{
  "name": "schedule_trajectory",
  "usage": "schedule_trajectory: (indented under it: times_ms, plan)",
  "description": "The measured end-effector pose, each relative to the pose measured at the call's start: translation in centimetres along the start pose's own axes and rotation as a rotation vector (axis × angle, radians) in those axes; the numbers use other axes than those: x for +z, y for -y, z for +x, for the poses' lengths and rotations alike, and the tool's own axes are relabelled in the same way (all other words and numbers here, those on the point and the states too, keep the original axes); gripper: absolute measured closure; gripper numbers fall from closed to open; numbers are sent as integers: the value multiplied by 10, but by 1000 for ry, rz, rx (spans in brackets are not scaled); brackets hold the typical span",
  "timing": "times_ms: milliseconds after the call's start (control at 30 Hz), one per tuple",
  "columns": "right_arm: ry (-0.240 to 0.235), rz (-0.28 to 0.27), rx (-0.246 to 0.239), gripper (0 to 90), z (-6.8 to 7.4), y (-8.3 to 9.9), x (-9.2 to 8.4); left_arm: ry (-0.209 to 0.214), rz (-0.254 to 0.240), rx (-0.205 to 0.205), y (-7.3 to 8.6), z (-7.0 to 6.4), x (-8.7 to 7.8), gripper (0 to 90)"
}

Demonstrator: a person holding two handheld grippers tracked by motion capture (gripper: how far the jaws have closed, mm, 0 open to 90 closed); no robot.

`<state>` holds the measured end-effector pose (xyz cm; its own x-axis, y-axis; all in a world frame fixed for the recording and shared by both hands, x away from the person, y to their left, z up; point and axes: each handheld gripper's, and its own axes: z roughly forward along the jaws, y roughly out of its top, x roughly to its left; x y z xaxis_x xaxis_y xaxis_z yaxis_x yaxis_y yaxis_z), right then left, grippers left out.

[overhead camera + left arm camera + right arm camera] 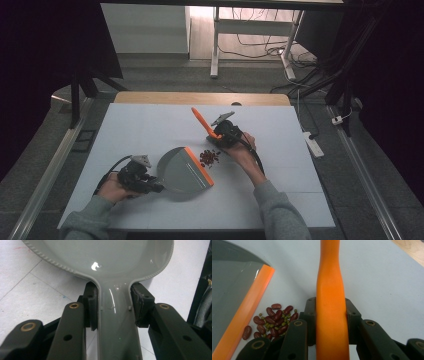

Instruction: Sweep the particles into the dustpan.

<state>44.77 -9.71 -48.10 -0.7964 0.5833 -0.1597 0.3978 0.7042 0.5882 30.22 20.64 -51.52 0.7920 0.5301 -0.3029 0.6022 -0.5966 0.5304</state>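
We see the left gripper (150, 186) clamped on the handle of the grey plastic dustpan with an orange rubber lip (182, 170); in the left gripper view both pads press the handle's sides (116, 322). The dustpan lies flat on the white table (140, 130), lip facing right. Just beside the lip sits a small pile of dark red kidney beans mixed with tiny green beans (209, 157), also seen in the right gripper view (272, 321), a few beans touching the lip's edge (244, 322). The right gripper (218, 138) is closed tight on the orange plastic brush handle (204, 122), jaws squeezing it from both sides (332, 315). The handle sticks up and away, tilted. The brush head is hidden; we cannot tell whether it touches the beans.
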Motion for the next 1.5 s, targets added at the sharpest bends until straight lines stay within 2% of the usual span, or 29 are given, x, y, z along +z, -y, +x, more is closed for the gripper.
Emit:
schedule_trajectory:
  times_ms: [400,633,733,1000,1233,1333,1500]
  plan:
    - [9,25,-64,704,17,-4,3,2,-3,-3,-1,-1,1,619]
    - [-12,23,-78,704,26,-7,3,3,-2,-3,-1,-1,2,618]
    - [-18,21,-73,704,28,-7,3,2,-2,-3,-1,-1,2,619]
    - [-86,4,-48,704,37,-10,3,3,-2,-3,-2,-1,2,619]
    - [-111,-8,-44,704,52,-13,4,0,-1,-2,-2,-1,1,618]
    - [-106,-12,-48,704,59,-14,3,1,-1,-2,-2,-1,1,618]
    - [-149,-35,-21,703,66,-17,2,-2,-1,-3,-2,-2,1,618]
